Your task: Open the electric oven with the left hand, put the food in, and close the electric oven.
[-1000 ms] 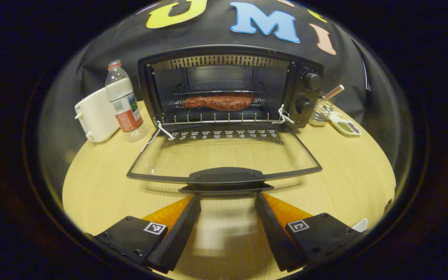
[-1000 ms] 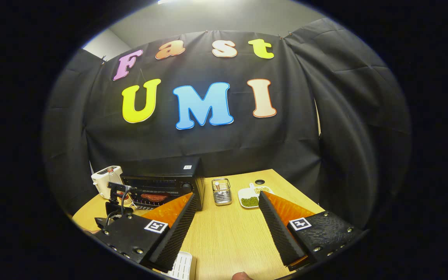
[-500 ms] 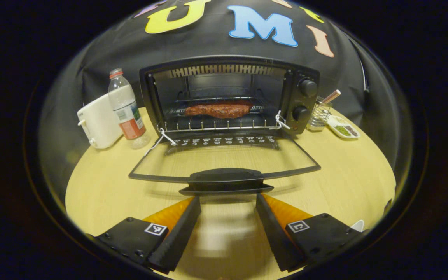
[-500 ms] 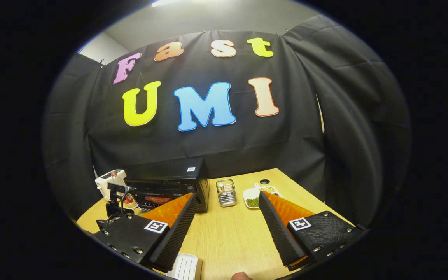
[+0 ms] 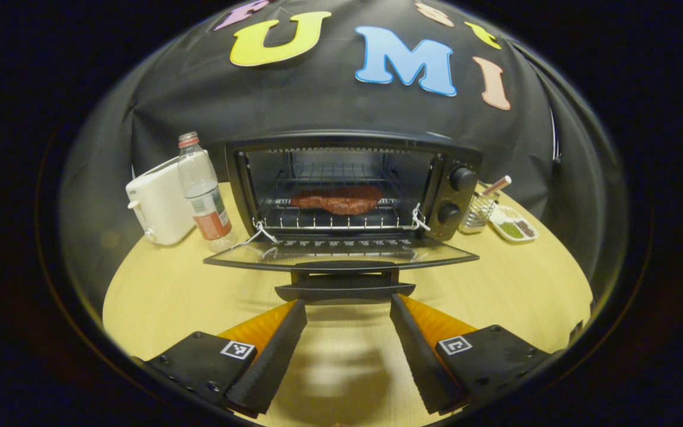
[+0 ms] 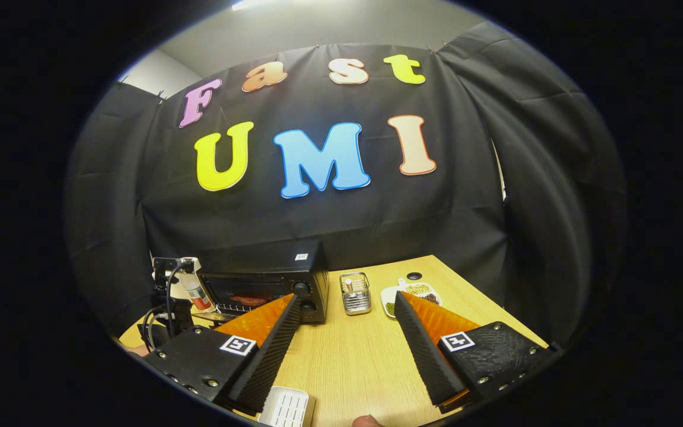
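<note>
Left tool (image 5: pixel 346 308) gapes level beneath oven door handle (image 5: pixel 344 289).

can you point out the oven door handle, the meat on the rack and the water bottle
oven door handle (image 5: pixel 344 284): left gripper view, middle of the black bar.
meat (image 5: pixel 337 200): left gripper view, centre of the slab on the rack.
water bottle (image 5: pixel 204 193): left gripper view, clear body above the label.

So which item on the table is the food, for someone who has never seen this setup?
Find the black electric oven at the back of the wooden table, its glass door folded down. On the wire rack inside lies the food, a flat, reddish-brown slab of meat, the sole item in the oven.
</note>
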`<action>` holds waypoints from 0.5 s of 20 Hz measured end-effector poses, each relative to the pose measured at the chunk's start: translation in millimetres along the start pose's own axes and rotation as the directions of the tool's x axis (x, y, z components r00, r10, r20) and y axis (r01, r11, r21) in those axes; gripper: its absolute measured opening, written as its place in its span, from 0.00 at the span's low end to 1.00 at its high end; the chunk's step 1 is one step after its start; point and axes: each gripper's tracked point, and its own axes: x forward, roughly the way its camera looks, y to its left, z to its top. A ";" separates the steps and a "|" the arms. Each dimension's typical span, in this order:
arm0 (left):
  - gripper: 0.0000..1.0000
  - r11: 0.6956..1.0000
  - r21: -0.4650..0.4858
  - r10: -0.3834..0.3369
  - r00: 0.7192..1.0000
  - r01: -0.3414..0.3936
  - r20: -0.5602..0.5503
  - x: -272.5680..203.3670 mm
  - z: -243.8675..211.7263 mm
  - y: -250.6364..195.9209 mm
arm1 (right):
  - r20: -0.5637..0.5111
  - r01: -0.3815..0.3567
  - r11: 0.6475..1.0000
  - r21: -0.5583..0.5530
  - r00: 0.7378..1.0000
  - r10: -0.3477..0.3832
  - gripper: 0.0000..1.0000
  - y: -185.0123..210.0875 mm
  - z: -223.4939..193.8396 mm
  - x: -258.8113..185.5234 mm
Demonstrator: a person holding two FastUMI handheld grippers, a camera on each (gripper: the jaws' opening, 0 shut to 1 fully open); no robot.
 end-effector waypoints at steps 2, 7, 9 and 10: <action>1.00 1.000 0.000 -0.002 1.000 0.002 0.024 -2.2 11.9 -0.9 | -0.001 -0.004 1.000 -0.004 1.000 0.004 0.98 2.1 0.2 1.8; 0.97 0.999 0.033 -0.008 0.997 0.005 0.075 4.1 39.9 -3.8 | -0.004 -0.007 1.000 -0.018 1.000 0.007 0.98 6.6 0.9 0.6; 0.97 0.999 0.048 -0.014 0.995 0.009 0.103 3.3 50.7 -6.3 | -0.008 -0.002 1.000 -0.020 1.000 0.002 0.98 6.3 0.9 -1.4; 1.00 0.998 0.055 -0.018 0.993 0.011 0.116 4.1 56.3 -5.8 | -0.008 0.003 1.000 -0.019 1.000 -0.003 0.98 7.2 -0.7 -1.0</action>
